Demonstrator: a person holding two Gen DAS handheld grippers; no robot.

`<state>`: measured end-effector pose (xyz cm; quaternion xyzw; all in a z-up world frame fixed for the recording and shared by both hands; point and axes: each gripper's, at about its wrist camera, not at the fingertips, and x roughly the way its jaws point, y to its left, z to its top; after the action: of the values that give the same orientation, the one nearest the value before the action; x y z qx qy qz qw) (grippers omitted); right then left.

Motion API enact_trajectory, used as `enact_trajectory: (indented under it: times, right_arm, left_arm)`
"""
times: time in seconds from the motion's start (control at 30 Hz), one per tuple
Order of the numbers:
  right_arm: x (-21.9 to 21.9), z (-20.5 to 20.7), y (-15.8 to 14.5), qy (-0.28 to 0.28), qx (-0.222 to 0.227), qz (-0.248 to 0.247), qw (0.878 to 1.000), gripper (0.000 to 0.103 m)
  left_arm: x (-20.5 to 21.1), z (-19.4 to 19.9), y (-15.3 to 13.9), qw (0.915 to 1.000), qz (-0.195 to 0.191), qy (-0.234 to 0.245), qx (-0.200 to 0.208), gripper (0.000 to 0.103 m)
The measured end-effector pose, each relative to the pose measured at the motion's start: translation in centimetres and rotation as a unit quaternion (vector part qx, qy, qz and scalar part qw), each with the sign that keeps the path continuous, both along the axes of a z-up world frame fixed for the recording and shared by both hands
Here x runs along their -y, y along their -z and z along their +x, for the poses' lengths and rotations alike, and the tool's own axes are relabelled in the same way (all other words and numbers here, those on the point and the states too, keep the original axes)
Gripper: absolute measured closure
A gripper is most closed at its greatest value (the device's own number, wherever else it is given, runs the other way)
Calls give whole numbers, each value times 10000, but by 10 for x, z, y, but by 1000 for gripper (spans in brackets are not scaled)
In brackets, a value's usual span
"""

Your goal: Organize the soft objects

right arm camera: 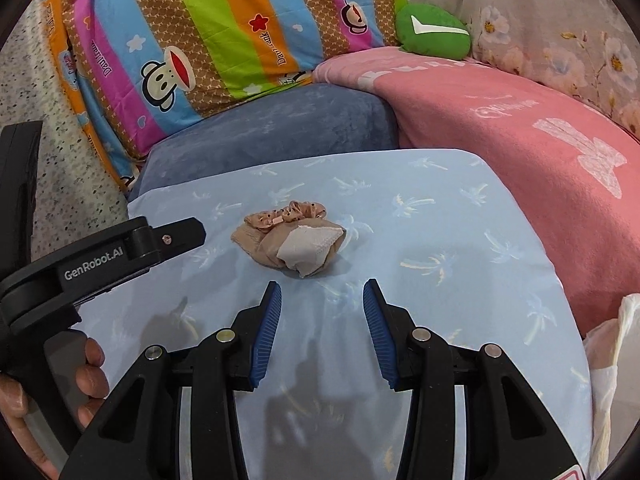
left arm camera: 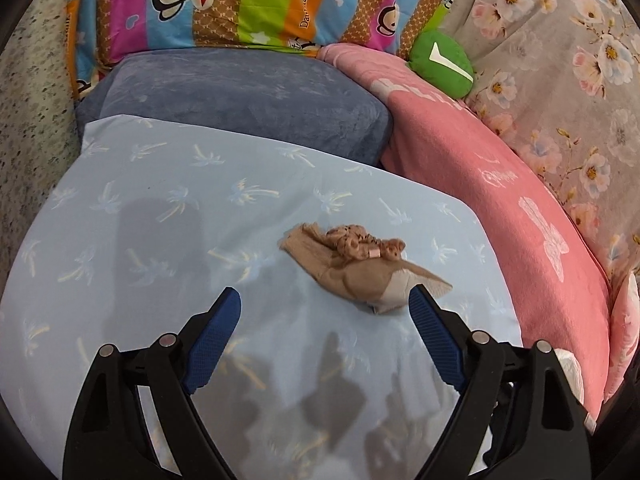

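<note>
A crumpled beige stocking (right arm camera: 290,242) lay mid-way on the pale blue pillow (right arm camera: 440,220). Both the left gripper (left arm camera: 325,305) and right gripper (right arm camera: 322,294) hovered open just short of it, empty. Pinching the bunched middle would likely lift it whole. The left tool read "GenRobot.AI".

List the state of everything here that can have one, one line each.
Left tongs: open, holding nothing, right fingertip at the sock's edge.
Right tongs: open, empty, short of the sock.
Beige sock: bunched up, lying on the pillow.
Light blue pillow: flat, on top of the stack.
Pink blanket: folded, beside the pillow.
Green plush: propped at the back.
</note>
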<state>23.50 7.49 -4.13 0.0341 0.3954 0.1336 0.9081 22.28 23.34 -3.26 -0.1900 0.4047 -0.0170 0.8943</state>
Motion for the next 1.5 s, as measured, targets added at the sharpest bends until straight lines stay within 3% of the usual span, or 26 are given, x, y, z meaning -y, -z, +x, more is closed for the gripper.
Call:
enact_trajectory:
  times: [0.1, 0.37, 0.43, 0.5, 0.53, 0.63, 0.97, 1.5]
  right_arm:
    - [-4, 16, 6, -47, 6, 66, 10000, 60]
    - [-12, 50, 23, -69, -114, 205, 9997, 60]
    - [-12, 56, 28, -61, -179, 258, 9995, 62]
    - [-12, 58, 32, -84, -240, 325, 9991, 69]
    - [-13, 59, 34, -103, -278, 344, 9990, 80]
    - [-13, 58, 38, -144, -400, 408, 9983, 98]
    - [5, 11, 25, -47, -237, 353, 9991, 100]
    - [84, -80, -26, 743, 190, 488, 9959, 100]
  left_arm:
    - [1, 19, 7, 9998, -152, 85, -73, 24]
    - [7, 58, 24, 9976, -518, 322, -325, 46]
    - [8, 65, 30, 9962, -653, 387, -433, 60]
    - [9, 67, 35, 9953, -682, 455, -516, 77]
    - [9, 67, 36, 9951, -682, 471, -532, 84]
    - [11, 61, 37, 9945, -711, 559, -524, 94]
    - [23, 26, 14, 9958, -650, 595, -242, 98]
    - [53, -44, -17, 9942, -623, 875, 64, 98]
